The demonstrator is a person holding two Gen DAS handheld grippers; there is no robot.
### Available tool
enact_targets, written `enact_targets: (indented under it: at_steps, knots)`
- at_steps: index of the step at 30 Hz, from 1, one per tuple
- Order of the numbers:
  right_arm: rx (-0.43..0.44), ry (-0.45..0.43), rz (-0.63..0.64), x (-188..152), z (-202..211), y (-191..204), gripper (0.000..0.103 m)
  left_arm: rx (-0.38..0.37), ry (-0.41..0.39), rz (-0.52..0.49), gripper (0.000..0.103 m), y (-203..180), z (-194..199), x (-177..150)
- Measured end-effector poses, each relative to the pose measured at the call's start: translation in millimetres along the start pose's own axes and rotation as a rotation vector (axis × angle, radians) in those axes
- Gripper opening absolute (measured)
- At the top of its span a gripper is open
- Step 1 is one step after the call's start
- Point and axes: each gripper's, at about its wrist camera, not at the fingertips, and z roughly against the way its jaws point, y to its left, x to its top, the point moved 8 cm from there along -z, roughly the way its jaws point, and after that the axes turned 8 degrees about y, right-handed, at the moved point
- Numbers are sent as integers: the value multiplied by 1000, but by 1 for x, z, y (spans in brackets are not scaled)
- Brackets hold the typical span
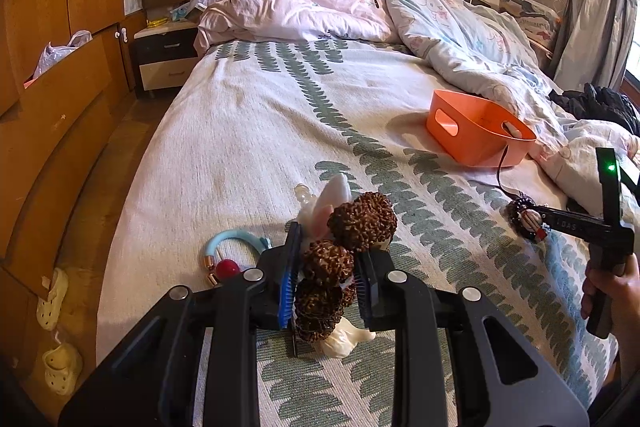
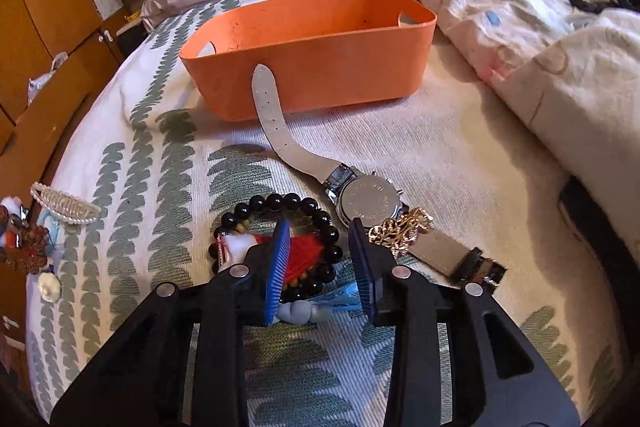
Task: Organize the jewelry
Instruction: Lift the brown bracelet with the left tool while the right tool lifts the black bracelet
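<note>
The left gripper (image 1: pixel 326 281) is clamped on a string of big knobbly brown beads (image 1: pixel 340 247), held above the patterned bedspread (image 1: pixel 240 131); the right gripper (image 2: pixel 320 267) hangs with its jaws apart over a black bead bracelet (image 2: pixel 280 207) with a red tassel (image 2: pixel 306 255), pads not pressing it; a watch (image 2: pixel 366 203) lies just beside, strap reaching the orange basket (image 2: pixel 320 67); gold chain (image 2: pixel 400 231) near the watch.

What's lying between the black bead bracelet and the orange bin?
The watch, its strap reaching up against the orange bin from beside the black bead bracelet, in the right wrist view.
</note>
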Motion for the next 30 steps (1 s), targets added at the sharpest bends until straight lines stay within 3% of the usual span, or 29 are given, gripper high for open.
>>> enact_targets:
  at_steps: [3,6,7,14,16,20,24,26,30]
  knots:
    - [1,-18,3,3,2,1,30,-2,0,0,25,-1,1,0]
    - [5,-53,8,6,11,5,12,-2,0,1,25,-2,1,0]
    - [16,-63,9,7,15,7,10,-3,-1,1,25,-2,2,1]
    - [67,-141,18,17,49,18,10,-2,-11,2,25,-4,6,2]
    - [92,-162,16,19,61,22,1,-2,-13,6,25,-3,6,2]
    - [123,-227,29,23,94,29,1,-5,-19,8,25,-1,8,5]
    - [125,-203,22,25,88,24,2,-8,-18,11,25,-1,9,5]
    - [140,-115,-6,22,60,14,4,-11,-13,14,25,-2,9,5]
    - [119,-45,11,13,29,13,11,-12,-11,3,25,-6,9,3]
